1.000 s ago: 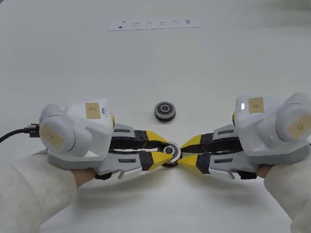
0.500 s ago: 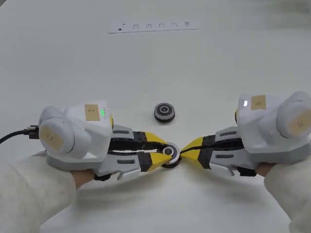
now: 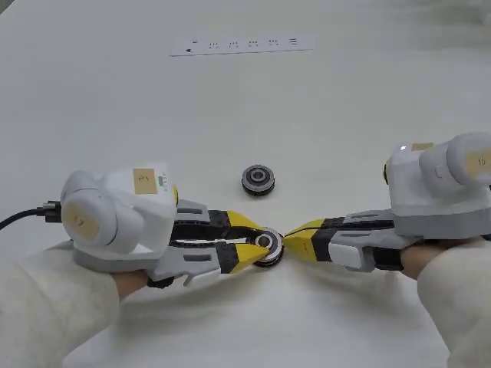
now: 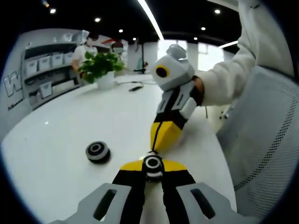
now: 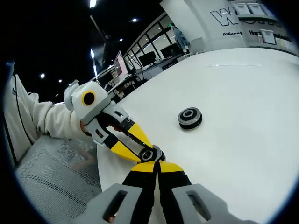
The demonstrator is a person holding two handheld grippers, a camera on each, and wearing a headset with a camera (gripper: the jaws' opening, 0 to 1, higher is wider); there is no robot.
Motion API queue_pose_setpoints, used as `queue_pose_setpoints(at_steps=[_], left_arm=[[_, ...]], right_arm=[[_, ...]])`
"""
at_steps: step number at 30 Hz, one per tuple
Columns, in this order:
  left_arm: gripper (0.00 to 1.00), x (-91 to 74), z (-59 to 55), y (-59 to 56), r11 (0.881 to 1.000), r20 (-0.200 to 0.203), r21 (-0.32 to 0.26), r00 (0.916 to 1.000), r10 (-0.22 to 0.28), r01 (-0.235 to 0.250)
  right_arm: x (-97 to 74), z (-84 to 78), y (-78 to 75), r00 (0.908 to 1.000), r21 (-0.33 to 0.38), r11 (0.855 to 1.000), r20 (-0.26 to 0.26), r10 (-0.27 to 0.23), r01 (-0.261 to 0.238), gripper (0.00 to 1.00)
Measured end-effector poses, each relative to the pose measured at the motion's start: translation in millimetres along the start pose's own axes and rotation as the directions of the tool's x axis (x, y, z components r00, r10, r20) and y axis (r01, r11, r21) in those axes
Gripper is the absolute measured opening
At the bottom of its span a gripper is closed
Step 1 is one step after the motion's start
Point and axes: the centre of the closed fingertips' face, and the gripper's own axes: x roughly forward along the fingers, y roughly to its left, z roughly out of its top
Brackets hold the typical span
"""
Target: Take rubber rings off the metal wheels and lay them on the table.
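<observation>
At the near edge of the white tabletop (image 3: 360, 115), the two tools meet tip to tip over one small wheel (image 3: 266, 245). The left tool (image 3: 261, 243) is clamped on it: its yellow-tipped black jaws bracket the round metal hub above and below, and the left gripper view shows the shiny centre and dark outer band of the wheel (image 4: 153, 165) squeezed between them. The right tool (image 3: 291, 244) comes in from the other side, rolled on edge, with its jaws pinched almost flat together and their tips touching the wheel's rim. In the right gripper view the jaws leave only a thin slit at the wheel (image 5: 150, 154). Whether any rubber is caught in that slit is too small to tell. The ring on this wheel is mostly hidden by the yellow tips.

Further out a second wheel (image 3: 258, 179) lies flat and alone, well apart from both tools. It is a squat disc with a pale metal centre and a dark, matte band around it, and it shows again in the left gripper view (image 4: 97, 151) and the right gripper view (image 5: 189, 117).

A flat white power strip (image 3: 242, 44) lies at the far side; its markings are too small to read. A black cable (image 3: 19, 216) runs off the left edge, cut off there. White fuzzy sleeves (image 3: 46, 307) cover both wrists.
</observation>
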Motion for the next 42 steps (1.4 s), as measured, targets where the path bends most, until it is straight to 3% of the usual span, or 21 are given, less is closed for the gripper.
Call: queue_pose_setpoints(at_steps=[8, 42], left_arm=[[0.14, 0.0, -0.3, 0.4, 1.0, -0.001, -0.002, 1.0, 0.002, -0.002], [0.14, -1.5, -1.4, 0.5, 1.0, -0.018, 0.008, 0.9998, 0.004, -0.004]], right_arm=[[0.9, 1.7, 5.1, 1.0, 0.034, 0.999, 0.003, -0.001, 0.001, 0.0], [5.3, 9.2, 18.2, 0.9997, -0.031, 0.999, -0.021, 0.014, -0.015, 0.0]])
